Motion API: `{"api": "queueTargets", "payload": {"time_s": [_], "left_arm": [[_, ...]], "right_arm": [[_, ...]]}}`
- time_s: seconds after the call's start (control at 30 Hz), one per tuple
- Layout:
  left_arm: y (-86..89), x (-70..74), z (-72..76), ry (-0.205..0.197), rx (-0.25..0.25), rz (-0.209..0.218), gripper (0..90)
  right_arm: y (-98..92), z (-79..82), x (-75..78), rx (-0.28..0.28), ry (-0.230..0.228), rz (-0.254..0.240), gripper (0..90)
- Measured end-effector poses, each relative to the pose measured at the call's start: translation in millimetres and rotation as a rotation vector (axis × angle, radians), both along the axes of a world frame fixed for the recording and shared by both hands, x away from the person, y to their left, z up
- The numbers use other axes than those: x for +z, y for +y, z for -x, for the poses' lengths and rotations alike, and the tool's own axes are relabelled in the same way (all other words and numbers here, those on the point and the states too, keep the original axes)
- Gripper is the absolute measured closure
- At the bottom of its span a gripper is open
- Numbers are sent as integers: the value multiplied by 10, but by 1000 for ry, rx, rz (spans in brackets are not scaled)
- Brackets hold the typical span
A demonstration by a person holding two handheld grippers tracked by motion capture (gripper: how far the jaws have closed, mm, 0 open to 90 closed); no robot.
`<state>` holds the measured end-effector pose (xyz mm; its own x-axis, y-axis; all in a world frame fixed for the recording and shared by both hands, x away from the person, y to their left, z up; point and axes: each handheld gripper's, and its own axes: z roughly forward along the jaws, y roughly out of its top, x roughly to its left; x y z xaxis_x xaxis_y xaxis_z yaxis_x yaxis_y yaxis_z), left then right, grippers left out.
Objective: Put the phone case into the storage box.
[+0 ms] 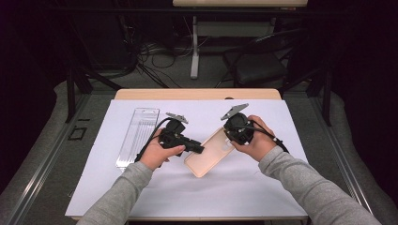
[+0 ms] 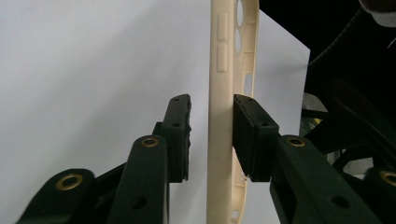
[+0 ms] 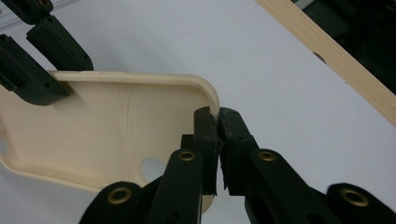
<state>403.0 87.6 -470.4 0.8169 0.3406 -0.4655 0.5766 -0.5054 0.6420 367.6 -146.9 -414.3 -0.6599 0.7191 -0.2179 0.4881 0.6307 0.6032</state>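
No lettering, label, brand mark, number or sign can be read anywhere in these pictures. The cream phone case (image 1: 210, 152) bears no print on the faces that show, the clear plastic package (image 1: 137, 136) is too small and glary to read, and the white sheet (image 1: 197, 187) is blank.

My case (image 1: 210, 152) is cream plastic, a phone shell with a camera cut-out and button bumps along one rim (image 2: 222, 56). It is held tilted above the white sheet, hollow side (image 3: 116, 126) up, one corner low toward me.
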Motion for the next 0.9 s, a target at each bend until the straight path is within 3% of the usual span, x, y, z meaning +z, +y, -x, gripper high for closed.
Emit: {"api": "queueTargets", "payload": {"time_s": [0.9], "left_arm": [[-71, -59, -8, 17, -13, -18, 730]], "right_arm": [[22, 24, -4, 14, -12, -5, 865]]}}
